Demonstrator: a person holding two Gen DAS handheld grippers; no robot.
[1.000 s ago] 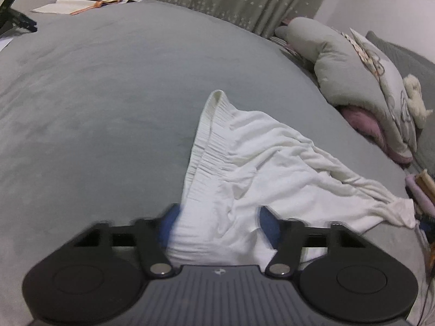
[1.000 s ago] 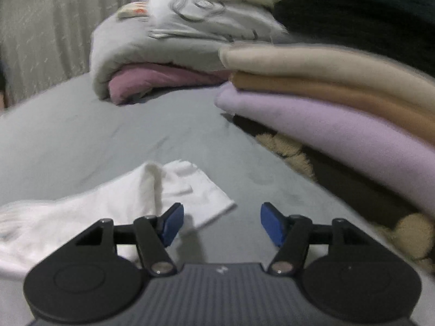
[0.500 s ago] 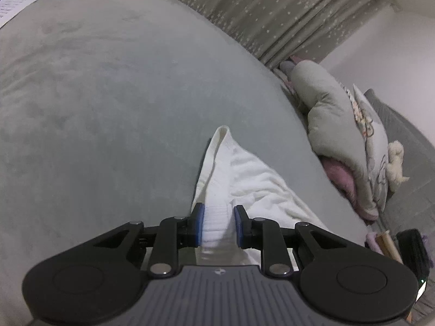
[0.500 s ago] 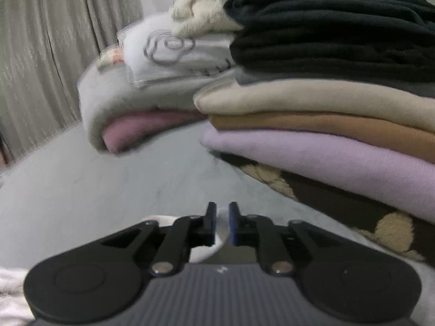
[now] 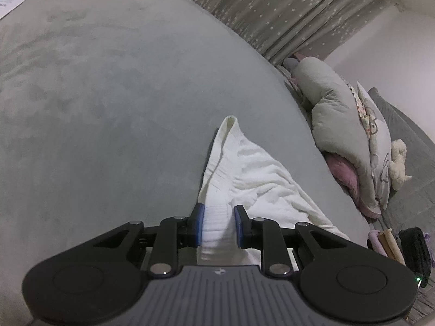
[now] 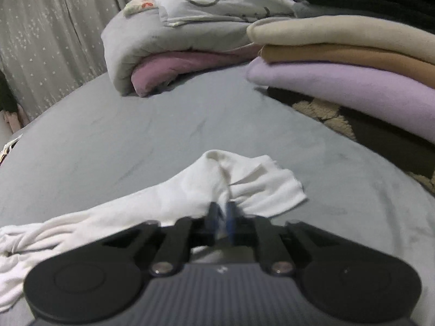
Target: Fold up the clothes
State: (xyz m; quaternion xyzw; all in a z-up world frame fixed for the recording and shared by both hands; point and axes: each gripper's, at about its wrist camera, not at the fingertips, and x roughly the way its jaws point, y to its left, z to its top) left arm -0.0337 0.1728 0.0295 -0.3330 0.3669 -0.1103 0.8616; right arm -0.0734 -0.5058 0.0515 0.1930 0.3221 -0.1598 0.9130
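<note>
My left claw [image 5: 216, 225] is clamped on the ribbed waistband of the white trousers [image 5: 252, 174], which lie crumpled on the grey bed [image 5: 108, 108]. My right claw [image 6: 222, 218] pinches a leg end. No fold made yet, I judge; everything remains.

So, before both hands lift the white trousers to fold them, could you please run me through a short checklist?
1. Left gripper has the ribbed waistband between its jaws: ok.
2. Right gripper is shut on cloth near the leg end of the white trousers: ok, though the view is blurred there.
3. Trousers lie flat for folding: not ok, the legs are bunched and wrinkled.
4. Free grey bed surface beside the trousers: ok.
5. Folded stack stands apart from the leg end: ok.
6. Both legs caught by the right gripper: cannot tell.
</note>
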